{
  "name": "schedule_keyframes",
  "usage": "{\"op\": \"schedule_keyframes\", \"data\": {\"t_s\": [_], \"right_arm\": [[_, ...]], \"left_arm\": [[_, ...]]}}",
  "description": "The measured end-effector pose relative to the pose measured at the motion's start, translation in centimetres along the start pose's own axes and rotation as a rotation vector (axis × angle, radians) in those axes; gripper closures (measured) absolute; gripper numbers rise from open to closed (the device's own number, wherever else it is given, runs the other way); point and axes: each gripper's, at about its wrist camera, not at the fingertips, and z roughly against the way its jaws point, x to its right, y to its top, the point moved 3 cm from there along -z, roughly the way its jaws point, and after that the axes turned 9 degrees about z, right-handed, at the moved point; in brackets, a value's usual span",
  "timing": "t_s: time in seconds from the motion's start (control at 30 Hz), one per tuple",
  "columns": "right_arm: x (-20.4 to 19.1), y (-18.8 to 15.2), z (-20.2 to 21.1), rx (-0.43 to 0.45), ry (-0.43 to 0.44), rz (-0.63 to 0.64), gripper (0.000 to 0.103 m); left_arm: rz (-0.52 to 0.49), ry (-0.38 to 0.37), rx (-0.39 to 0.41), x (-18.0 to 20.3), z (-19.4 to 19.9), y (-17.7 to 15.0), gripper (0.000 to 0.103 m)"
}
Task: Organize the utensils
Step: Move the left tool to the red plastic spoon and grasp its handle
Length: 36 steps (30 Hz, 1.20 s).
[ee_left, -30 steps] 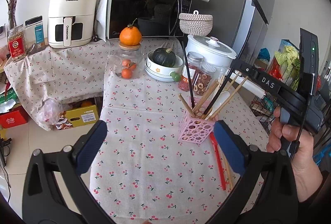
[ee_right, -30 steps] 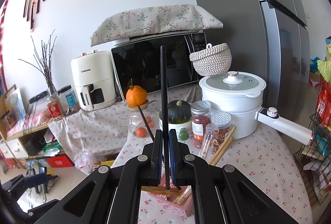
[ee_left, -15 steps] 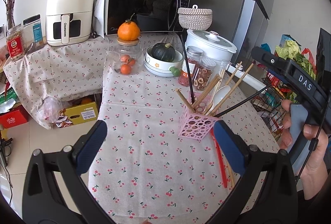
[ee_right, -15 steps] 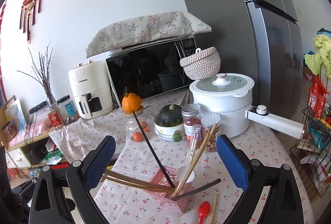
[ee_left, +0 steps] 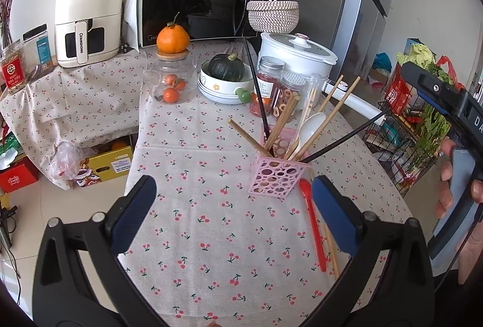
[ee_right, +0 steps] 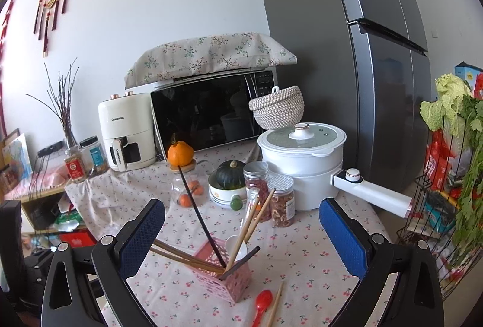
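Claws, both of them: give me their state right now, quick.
Left claw: open, holding nothing, above the tablecloth beside the pink basket.
Right claw: open, holding nothing, above the pink basket.

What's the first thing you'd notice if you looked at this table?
The pink basket in the middle of the cherry-print tablecloth, bristling with wooden and black chopsticks and a white spoon. Next, the red spoon lying on the cloth beside it. Behind, an orange sits on a glass jar.
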Motion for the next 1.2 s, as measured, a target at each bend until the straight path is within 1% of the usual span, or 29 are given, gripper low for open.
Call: {"op": "schedule_keyframes", "data": {"t_s": [0.17,0.33,0.47,0.7,0.83,0.93,1.03,1.1,1.13,1.17,1.2], "right_arm": [[1.0,-1.0,0.8,-0.024,-0.023,0.038,0.000],[2.8,-2.0,1.3,-0.053,-0.044,0.036,0.000],[4.3,-3.0,1.0,-0.106,-0.052,0.029,0.000],[6.3,-5.8,-0.5,-0.254,-0.065,0.012,0.000],[7.3,-7.5,-1.5,-0.343,-0.065,-0.004,0.000],[8.0,-9.0,-2.6,-0.456,-0.085,0.003,0.000],[8.4,-10.4,-3.7,-0.543,-0.073,-0.004,0.000],[8.7,-11.1,-4.1,-0.582,-0.066,-0.009,0.000],[8.7,-11.3,-4.3,-0.598,-0.064,-0.010,0.000],[8.7,-11.5,-4.4,-0.612,-0.061,-0.012,0.000],[8.8,-11.7,-4.5,-0.624,-0.056,-0.016,0.000]], "left_arm": [[-0.016,0.024,-0.038,0.9,-1.0,-0.7,0.001],[-0.033,0.039,-0.085,2.1,-2.2,-1.6,0.001],[-0.048,0.053,-0.143,3.1,-3.5,-2.6,0.001],[-0.029,0.060,-0.255,4.6,-6.3,-4.8,0.001],[-0.039,0.059,-0.288,5.4,-7.6,-5.7,0.001],[-0.057,0.045,-0.288,6.0,-8.5,-6.3,0.001],[-0.092,0.030,-0.280,7.1,-9.4,-7.1,0.012],[-0.118,0.018,-0.286,7.8,-10.1,-7.7,0.027],[-0.124,0.005,-0.294,8.1,-10.5,-8.0,0.032],[-0.125,-0.011,-0.305,8.3,-11.0,-8.2,0.042],[-0.125,-0.024,-0.315,8.5,-11.4,-8.3,0.049]]}}
